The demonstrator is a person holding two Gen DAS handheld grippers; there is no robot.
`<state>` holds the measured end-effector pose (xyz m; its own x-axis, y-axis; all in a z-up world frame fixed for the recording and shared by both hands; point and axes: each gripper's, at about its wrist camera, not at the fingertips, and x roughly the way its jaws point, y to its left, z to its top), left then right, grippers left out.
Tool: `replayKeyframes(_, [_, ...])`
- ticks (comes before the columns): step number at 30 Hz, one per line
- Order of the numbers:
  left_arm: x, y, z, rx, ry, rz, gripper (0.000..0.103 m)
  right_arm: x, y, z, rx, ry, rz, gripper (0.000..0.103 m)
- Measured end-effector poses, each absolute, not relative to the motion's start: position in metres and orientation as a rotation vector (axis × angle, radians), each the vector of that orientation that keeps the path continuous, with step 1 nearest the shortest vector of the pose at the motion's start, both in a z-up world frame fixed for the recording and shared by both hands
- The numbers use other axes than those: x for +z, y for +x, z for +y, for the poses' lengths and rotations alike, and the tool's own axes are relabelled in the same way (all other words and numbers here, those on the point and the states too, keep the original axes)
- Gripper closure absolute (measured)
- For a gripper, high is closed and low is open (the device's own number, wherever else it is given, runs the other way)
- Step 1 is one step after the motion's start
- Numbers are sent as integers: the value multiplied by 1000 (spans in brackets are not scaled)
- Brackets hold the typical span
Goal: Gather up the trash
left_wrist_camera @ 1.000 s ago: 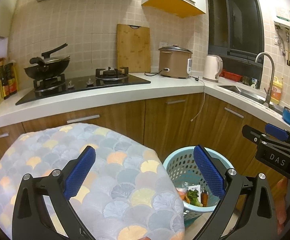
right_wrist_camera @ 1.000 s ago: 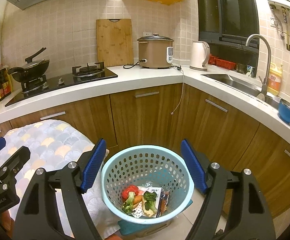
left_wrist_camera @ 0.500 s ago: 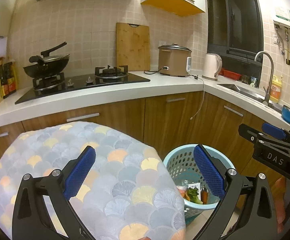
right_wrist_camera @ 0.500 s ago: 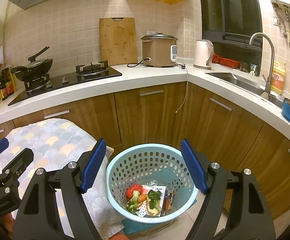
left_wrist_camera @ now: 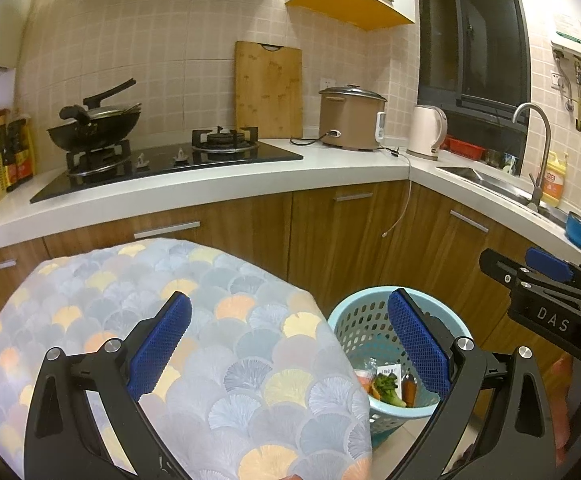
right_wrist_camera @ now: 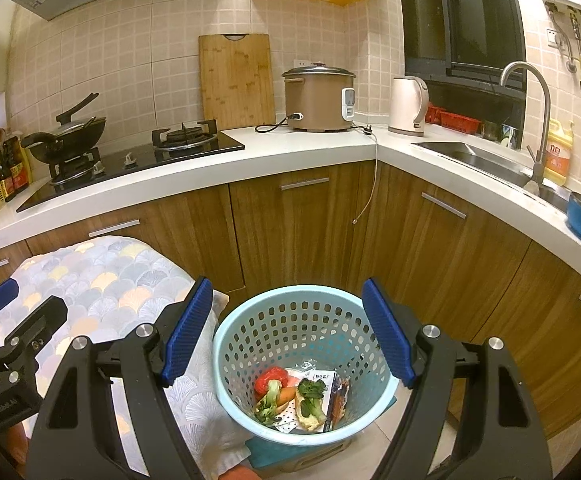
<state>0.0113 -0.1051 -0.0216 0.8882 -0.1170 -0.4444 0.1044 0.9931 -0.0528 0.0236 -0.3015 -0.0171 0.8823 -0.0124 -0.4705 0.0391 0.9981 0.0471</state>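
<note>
Trash [right_wrist_camera: 298,396] lay in the bottom of the blue basket [right_wrist_camera: 226,364], which stood on the floor just beside the cloth-covered table [left_wrist_camera: 210,344]. You held two grippers, left gripper [left_wrist_camera: 288,346] and right gripper [right_wrist_camera: 286,334], each with jaws spread and empty. I judged collecting done; you did well to hover clear of the basket's rim. One red pepper, one carrot and one wrapper showed.

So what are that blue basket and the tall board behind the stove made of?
The basket looks like moulded plastic: pale blue, smooth, walls punched with even holes. The board seems bamboo or wood: tan, matte, with visible grain strips and a handle slot.
</note>
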Motion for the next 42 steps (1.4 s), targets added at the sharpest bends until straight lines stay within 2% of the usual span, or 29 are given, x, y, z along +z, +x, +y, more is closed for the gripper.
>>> replayKeyframes(42, [-25, 7, -64, 1, -17, 438, 8, -24, 38, -251, -2, 26, 505, 30])
